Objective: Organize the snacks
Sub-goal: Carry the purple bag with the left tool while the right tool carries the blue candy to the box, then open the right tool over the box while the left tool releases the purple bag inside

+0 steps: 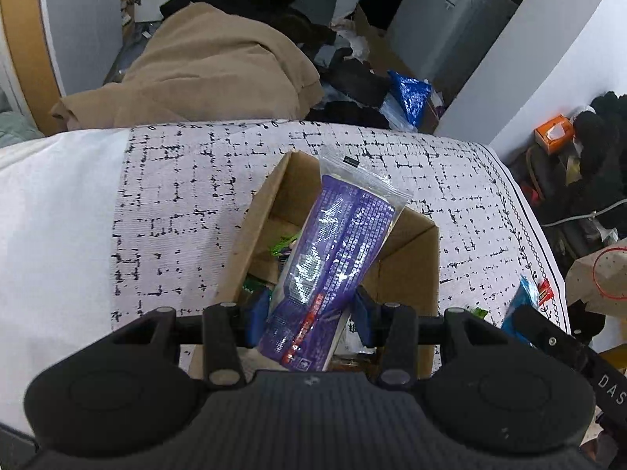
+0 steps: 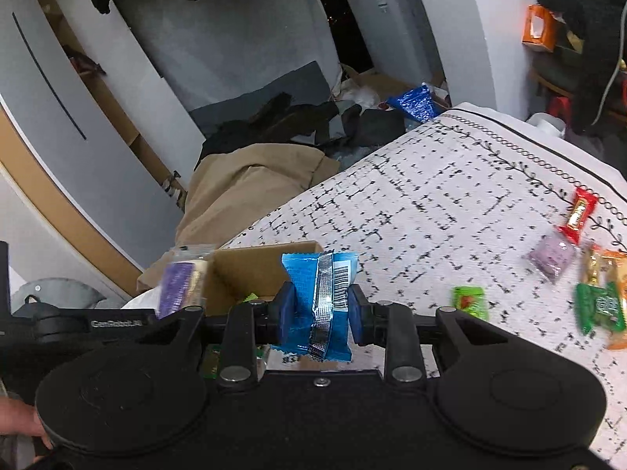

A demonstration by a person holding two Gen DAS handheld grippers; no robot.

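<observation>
An open cardboard box point(image 1: 411, 235) stands on the patterned tablecloth point(image 1: 176, 215); a few green wrappers lie inside it. My left gripper point(image 1: 311, 313) is shut on a long purple snack packet point(image 1: 337, 243), which hangs over the box's opening. My right gripper point(image 2: 320, 307) is shut on a blue snack packet point(image 2: 301, 286), just right of the box point(image 2: 250, 270). The purple packet point(image 2: 180, 278) shows blurred at the left of the right wrist view. Loose on the cloth to the right lie a red snack point(image 2: 578, 215), a pale purple one point(image 2: 550, 256), two green ones point(image 2: 470, 301) and an orange one point(image 2: 615, 274).
Beyond the table's far edge lie a tan cloth heap point(image 1: 203, 74), dark clothes point(image 1: 352, 78) and a blue foil bag point(image 1: 411, 96). A white appliance point(image 1: 450, 27) stands at the back. An orange box point(image 1: 552, 133) sits at the right. A hand point(image 2: 19, 419) shows at the lower left.
</observation>
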